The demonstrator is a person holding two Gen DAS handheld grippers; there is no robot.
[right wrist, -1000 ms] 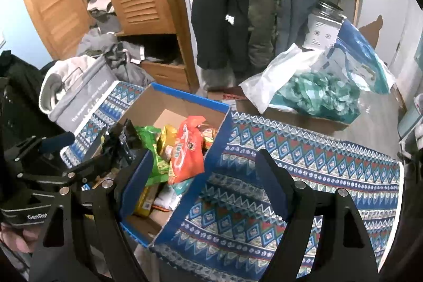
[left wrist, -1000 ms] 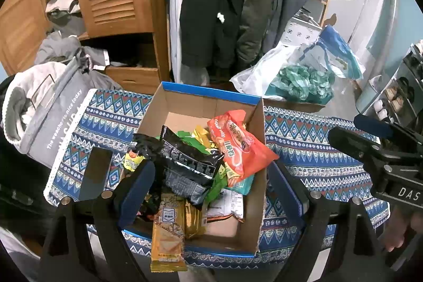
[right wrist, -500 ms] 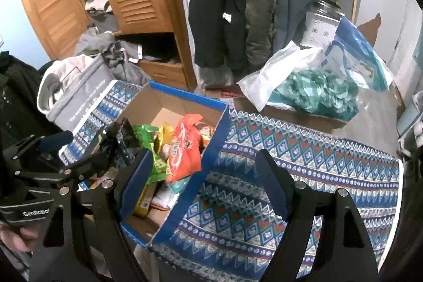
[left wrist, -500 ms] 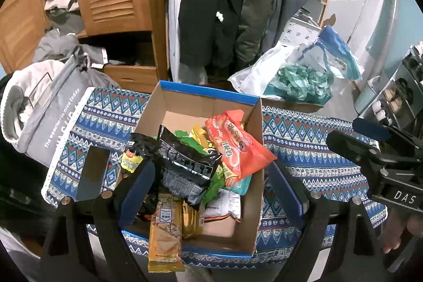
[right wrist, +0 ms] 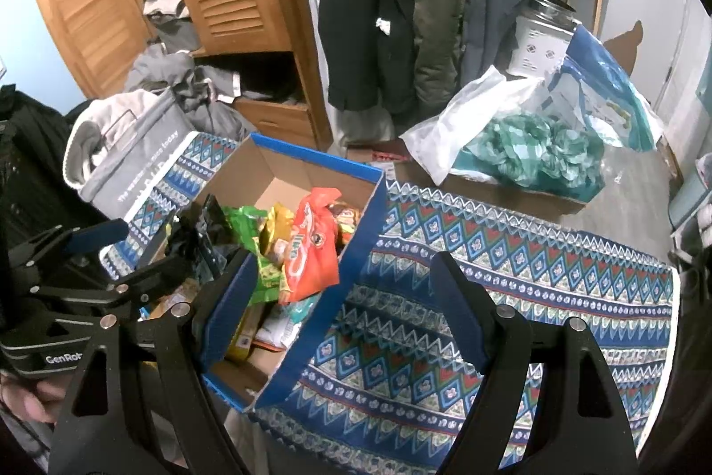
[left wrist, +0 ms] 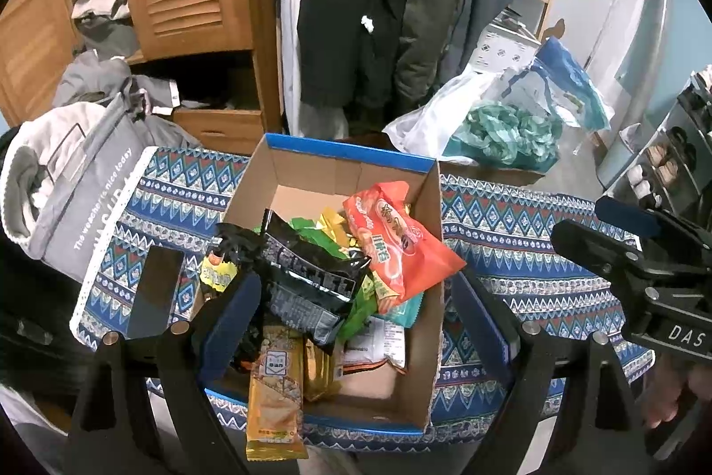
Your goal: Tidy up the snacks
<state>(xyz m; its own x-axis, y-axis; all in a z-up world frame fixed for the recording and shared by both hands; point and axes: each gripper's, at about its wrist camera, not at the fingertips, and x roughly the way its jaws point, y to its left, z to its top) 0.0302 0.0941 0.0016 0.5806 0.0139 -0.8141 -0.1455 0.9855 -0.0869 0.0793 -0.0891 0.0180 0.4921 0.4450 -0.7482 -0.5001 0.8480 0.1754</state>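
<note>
Snacks heap in the cardboard box (left wrist: 427, 208) mid-bench; both tools, left (left wrist: 356, 323) and right (right wrist: 342, 314), gape empty. Gold bar (left wrist: 273, 399) overhanging at 6 o'clock could slide off if jostled.

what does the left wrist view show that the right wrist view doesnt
Only the left wrist view: the flat black phone lying on the patterned cloth left of the box, and the long golden-orange snack bar poking over the box's near edge.

Only the right wrist view: the broad bare stretch of blue patterned tablecloth right of the box.

Both: the open blue-edged cardboard box, the orange snack bag, the black foil snack bag, and both claws open.
</note>
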